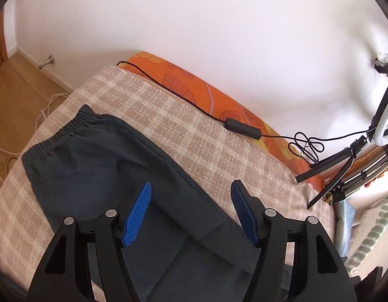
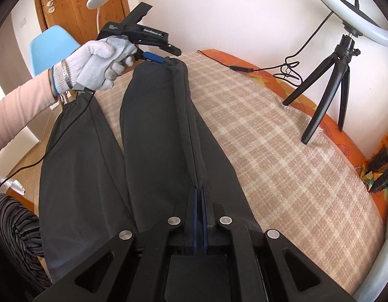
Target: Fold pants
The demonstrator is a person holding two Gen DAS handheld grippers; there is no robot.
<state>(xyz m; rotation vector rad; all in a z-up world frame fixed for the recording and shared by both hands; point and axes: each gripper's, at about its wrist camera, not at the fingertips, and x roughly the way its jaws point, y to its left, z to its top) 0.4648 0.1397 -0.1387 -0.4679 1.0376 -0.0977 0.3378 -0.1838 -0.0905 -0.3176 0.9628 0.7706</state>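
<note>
Two tools angled downward over the bed (image 2: 282, 136). Right tool (image 2: 200, 191) clamped on a raised fold of the dark pants (image 2: 156, 136), which lie lengthwise on the plaid blanket. Left tool (image 1: 191, 188), in a gloved hand (image 2: 98, 63), jaws apart above the waistband end, gripping nothing. Tripod (image 2: 329, 75) and cable (image 1: 183, 95) occupy the wall side; near edge unobstructed.

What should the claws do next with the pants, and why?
Probably the left claw should shut on the pants at the waistband. Its jaws stand open above the dark cloth, gripping nothing, while the right claw is already shut on a raised ridge of fabric. The pants lie lengthwise on the checked blanket, so both ends likely need holding before folding.
</note>
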